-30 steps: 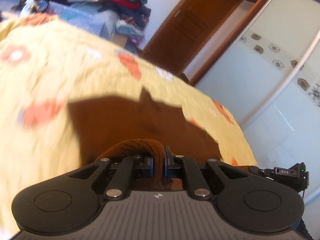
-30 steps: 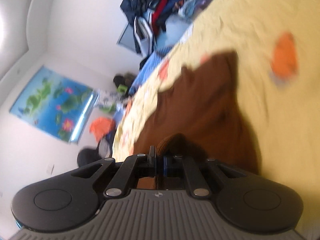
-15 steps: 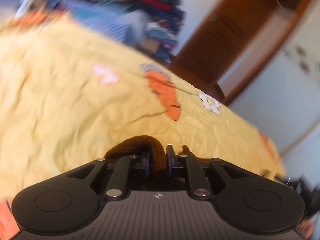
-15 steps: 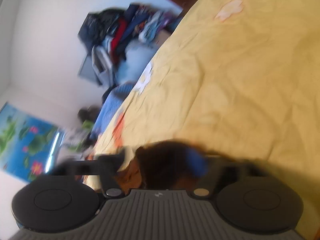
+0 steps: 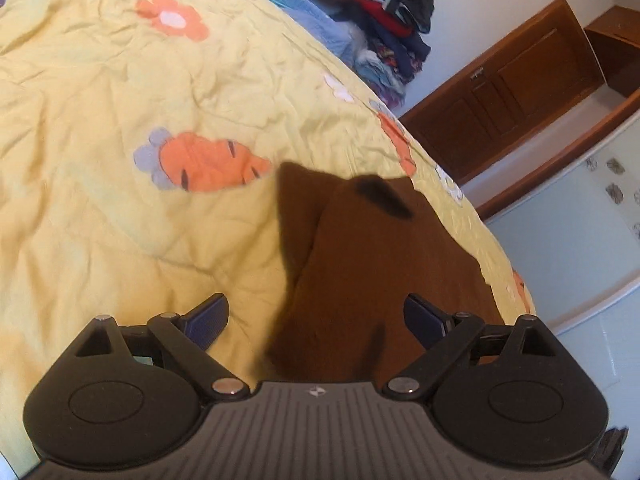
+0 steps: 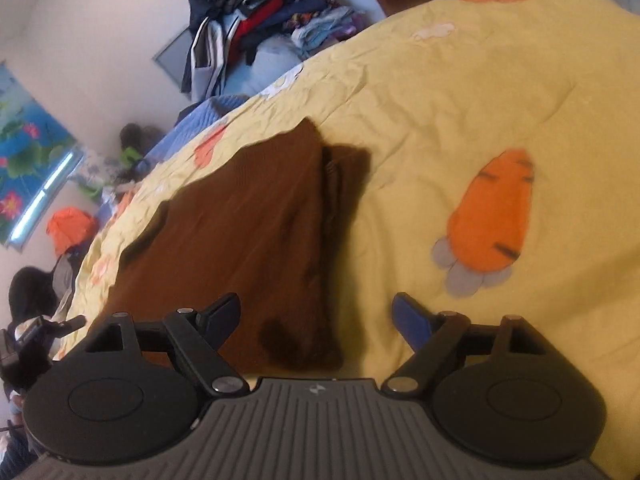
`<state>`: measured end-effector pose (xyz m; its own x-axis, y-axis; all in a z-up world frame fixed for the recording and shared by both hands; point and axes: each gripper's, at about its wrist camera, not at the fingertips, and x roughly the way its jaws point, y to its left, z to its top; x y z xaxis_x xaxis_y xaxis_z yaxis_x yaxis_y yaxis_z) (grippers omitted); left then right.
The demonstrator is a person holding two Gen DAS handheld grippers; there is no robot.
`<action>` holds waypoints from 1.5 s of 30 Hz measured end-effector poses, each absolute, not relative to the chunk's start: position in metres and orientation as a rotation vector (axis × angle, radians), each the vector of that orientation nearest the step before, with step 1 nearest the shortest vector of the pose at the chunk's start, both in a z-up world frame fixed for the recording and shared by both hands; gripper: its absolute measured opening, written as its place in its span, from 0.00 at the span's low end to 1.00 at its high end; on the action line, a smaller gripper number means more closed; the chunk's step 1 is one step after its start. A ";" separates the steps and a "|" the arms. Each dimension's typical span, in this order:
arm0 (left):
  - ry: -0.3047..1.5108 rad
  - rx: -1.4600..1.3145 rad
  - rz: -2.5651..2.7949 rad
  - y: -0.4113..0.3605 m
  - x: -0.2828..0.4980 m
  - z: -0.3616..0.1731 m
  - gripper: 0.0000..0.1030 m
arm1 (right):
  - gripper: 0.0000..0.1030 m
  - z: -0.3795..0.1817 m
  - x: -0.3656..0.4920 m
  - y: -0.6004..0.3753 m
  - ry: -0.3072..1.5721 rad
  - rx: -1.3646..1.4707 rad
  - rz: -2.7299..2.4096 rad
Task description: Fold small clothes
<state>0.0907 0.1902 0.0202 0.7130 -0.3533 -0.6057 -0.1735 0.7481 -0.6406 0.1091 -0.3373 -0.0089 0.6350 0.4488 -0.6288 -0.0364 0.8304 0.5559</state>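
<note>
The brown knitted garment (image 5: 372,280) lies on the yellow bedspread (image 5: 100,92), filling the lower centre and right of the left wrist view. One edge is doubled over, and a narrow pointed flap reaches up toward the middle of the frame. In the right wrist view the same garment (image 6: 248,232) spreads from the lower centre toward the left. A thicker folded band runs along its right edge, and a dark patch sits near the bottom.

The left gripper (image 5: 316,320) is released, its fingers spread wide. The garment's near edge lies in the gap between them, and neither pad presses it. The right gripper (image 6: 316,316) is likewise released, jaws wide apart. The garment's lower right corner sits between them, with the left pad over brown cloth and the right pad over yellow bedspread.

An orange carrot print (image 5: 208,164) sits on the bedspread just left of the garment's flap in the left wrist view. Another carrot print (image 6: 492,220) shows right of the garment in the right wrist view. A pile of clothes (image 6: 256,28) rises beyond the bed at the top of that frame, and a flower poster (image 6: 24,152) hangs at the left edge. In the upper right of the left wrist view stands a brown wooden cabinet (image 5: 516,80).
</note>
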 end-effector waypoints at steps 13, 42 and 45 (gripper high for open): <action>0.833 -0.665 -0.227 0.164 0.072 0.053 0.09 | 0.20 0.024 0.102 -0.323 0.857 0.527 0.431; 0.664 0.569 -0.294 0.016 0.082 0.034 0.35 | 0.54 0.020 0.155 -0.299 0.848 0.194 0.279; 0.713 0.429 -0.257 0.029 0.109 0.036 0.06 | 0.14 0.013 0.158 -0.290 0.862 0.192 0.349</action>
